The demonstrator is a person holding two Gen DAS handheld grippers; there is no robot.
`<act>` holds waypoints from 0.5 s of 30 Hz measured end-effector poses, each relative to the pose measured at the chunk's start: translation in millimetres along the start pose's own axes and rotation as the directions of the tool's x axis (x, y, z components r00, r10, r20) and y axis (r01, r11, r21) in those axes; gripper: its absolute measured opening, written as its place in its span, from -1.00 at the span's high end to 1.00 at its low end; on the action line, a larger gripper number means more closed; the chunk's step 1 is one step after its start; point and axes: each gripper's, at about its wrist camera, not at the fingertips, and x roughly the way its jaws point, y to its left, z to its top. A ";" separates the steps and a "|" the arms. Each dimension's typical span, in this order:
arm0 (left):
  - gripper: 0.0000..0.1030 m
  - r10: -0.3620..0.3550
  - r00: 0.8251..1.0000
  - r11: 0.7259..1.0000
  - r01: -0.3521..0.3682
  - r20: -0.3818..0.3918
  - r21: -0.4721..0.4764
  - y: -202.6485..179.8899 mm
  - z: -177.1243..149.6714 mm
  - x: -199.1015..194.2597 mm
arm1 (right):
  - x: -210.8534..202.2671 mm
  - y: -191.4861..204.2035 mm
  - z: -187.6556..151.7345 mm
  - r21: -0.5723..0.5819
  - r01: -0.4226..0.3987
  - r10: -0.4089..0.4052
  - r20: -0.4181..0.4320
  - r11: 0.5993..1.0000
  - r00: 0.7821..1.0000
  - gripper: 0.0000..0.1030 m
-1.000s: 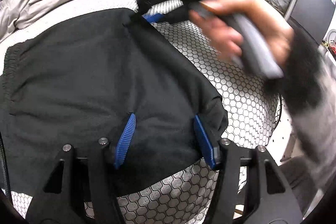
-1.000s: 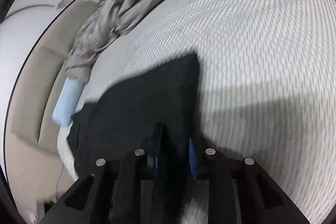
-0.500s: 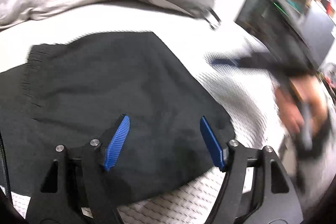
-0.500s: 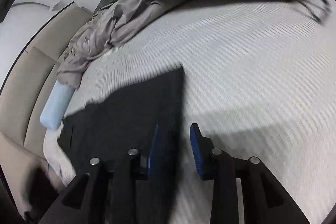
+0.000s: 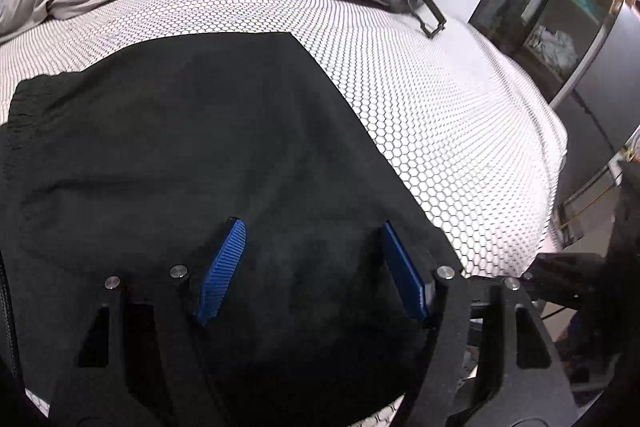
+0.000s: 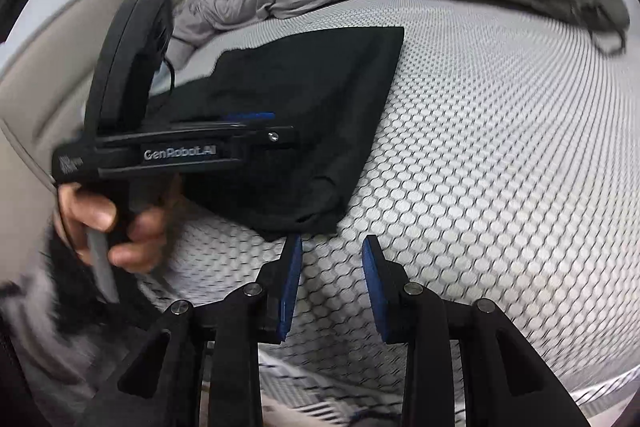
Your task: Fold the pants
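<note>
Left gripper (image 5: 312, 267): pointing steeply downward, blue pads standing wide apart, clamping nothing. Right gripper (image 6: 330, 287): tilting downward, jaws gaping narrowly, empty. Hand (image 6: 108, 223): gripping left handle.

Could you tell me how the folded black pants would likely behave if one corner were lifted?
The black pants look thin and creased, so they would probably droop and unfold. Lying flat on the textured mattress cover, they seem light, and may drag rather than slide freely.

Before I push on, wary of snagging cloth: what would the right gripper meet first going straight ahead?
Probably the bare honeycomb-patterned mattress cover; the right gripper stands open, just short of the black pants.
</note>
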 end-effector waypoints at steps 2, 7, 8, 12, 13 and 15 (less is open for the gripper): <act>-0.30 0.014 1.000 1.000 -0.014 -0.004 0.010 -3.8 -2.2 1.8 | 4.4 6.1 2.2 -0.038 0.037 -0.037 0.008 0.999 0.999 0.39; -0.30 0.016 1.000 1.000 -0.016 -0.013 0.004 -7.1 -0.5 5.2 | 17.5 31.6 11.3 -0.203 0.089 -0.084 0.033 0.975 0.996 0.67; -0.30 0.017 1.000 1.000 -0.017 -0.020 -0.004 -6.8 1.4 5.4 | 21.1 33.8 10.5 -0.225 0.101 -0.099 0.022 0.969 0.995 0.84; -0.30 0.028 0.999 0.999 -0.029 -0.018 -0.020 -6.2 7.1 8.4 | 19.7 46.9 5.0 -0.303 0.096 -0.085 0.050 0.948 0.995 0.98; -0.30 0.028 0.999 0.999 -0.028 -0.017 -0.035 -4.5 8.5 9.8 | 14.5 51.3 2.4 -0.323 0.074 -0.056 0.064 0.944 0.996 0.98; -0.30 0.024 1.000 0.997 -0.024 -0.010 -0.068 -2.2 12.3 13.7 | 8.5 50.7 -6.1 -0.328 0.071 -0.055 0.059 0.942 0.997 0.98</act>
